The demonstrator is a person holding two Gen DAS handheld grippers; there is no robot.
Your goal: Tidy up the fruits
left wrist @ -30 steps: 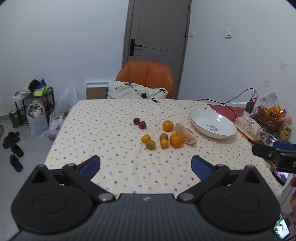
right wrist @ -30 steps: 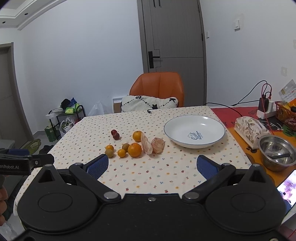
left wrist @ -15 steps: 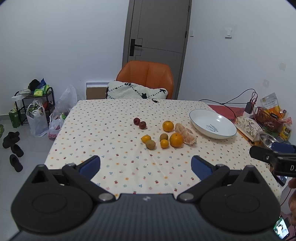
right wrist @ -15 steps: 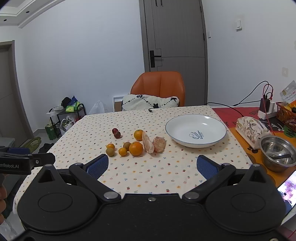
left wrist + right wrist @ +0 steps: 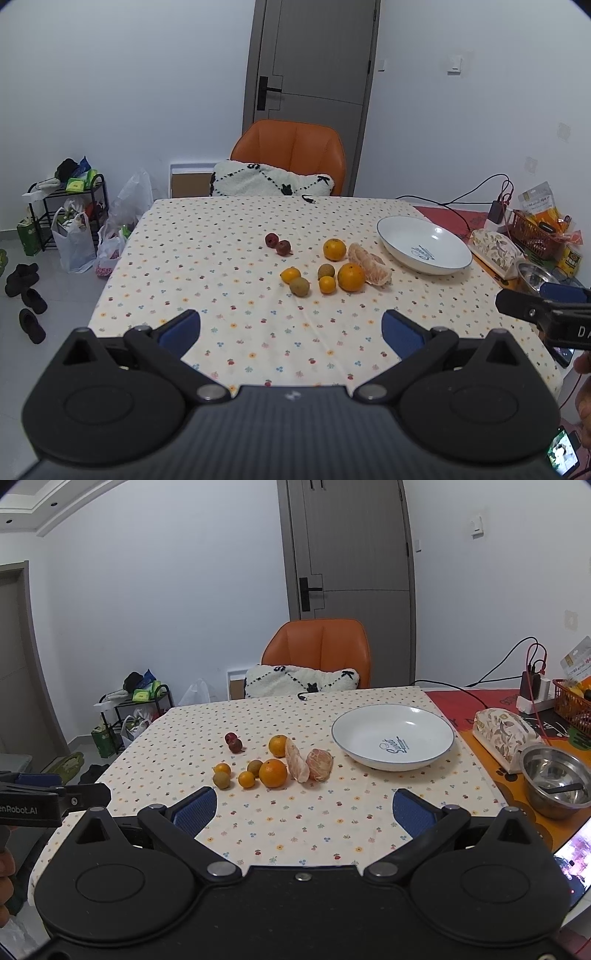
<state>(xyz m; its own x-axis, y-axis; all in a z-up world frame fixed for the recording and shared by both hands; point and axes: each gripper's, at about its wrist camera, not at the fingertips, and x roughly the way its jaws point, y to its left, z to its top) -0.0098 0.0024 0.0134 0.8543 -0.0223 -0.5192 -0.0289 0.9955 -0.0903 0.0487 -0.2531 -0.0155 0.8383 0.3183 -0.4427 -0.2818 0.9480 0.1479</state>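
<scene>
Fruit lies in a cluster mid-table on the dotted cloth: two oranges (image 5: 351, 277) (image 5: 334, 250), small orange fruits (image 5: 290, 275), brown kiwis (image 5: 299, 286), two dark red fruits (image 5: 277, 243) and peeled citrus pieces (image 5: 369, 264). An empty white bowl (image 5: 424, 244) stands to their right; it also shows in the right wrist view (image 5: 393, 737). My left gripper (image 5: 290, 330) is open and empty above the near table edge. My right gripper (image 5: 304, 812) is open and empty too, in front of the orange (image 5: 273, 773) and peeled pieces (image 5: 308, 764).
An orange chair (image 5: 291, 155) with a cushion stands behind the table. At the right are a tissue box (image 5: 504, 733), a steel bowl (image 5: 557, 781), a basket (image 5: 535, 232) and cables. Bags, a rack and shoes (image 5: 27, 295) are on the floor at left.
Both grippers have drifted slightly; the view of the table shifts a little. Both stay open, and no fruit has moved.
</scene>
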